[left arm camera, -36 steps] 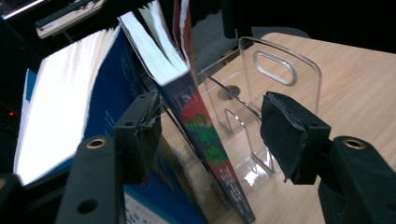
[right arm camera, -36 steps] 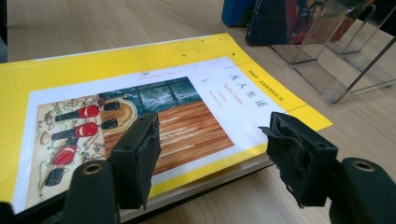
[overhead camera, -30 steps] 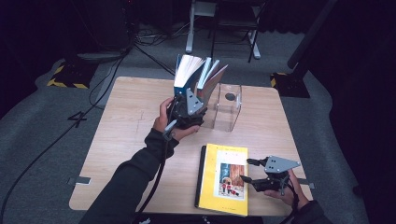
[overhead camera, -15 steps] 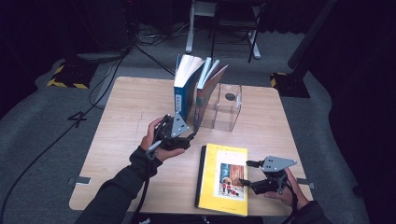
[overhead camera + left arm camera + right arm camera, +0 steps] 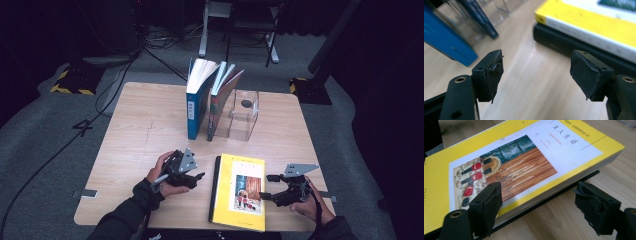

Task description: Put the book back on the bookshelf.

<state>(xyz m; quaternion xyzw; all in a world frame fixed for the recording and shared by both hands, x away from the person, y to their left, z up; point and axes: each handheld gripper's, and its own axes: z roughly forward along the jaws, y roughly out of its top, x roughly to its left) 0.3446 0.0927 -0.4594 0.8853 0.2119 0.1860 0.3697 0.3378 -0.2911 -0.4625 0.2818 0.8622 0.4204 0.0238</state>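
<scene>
Near the table's (image 5: 130, 125) front edge lies the yellow book (image 5: 240, 192), atop a black one, flat between the hands. Both tongs have just been opening and grip nothing: the left gripper (image 5: 192, 176) stands apart beside the spine, the right gripper (image 5: 537, 205) apart at the opposite edge. Judging by this, pickup is starting; next, both must close on the book's edges to stand it by the upright books (image 5: 210, 100).

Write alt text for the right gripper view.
The right gripper has open jaws at the near edge of a yellow book stacked on a black book on a wooden table. The cover shows a wood-floor illustration.
</scene>
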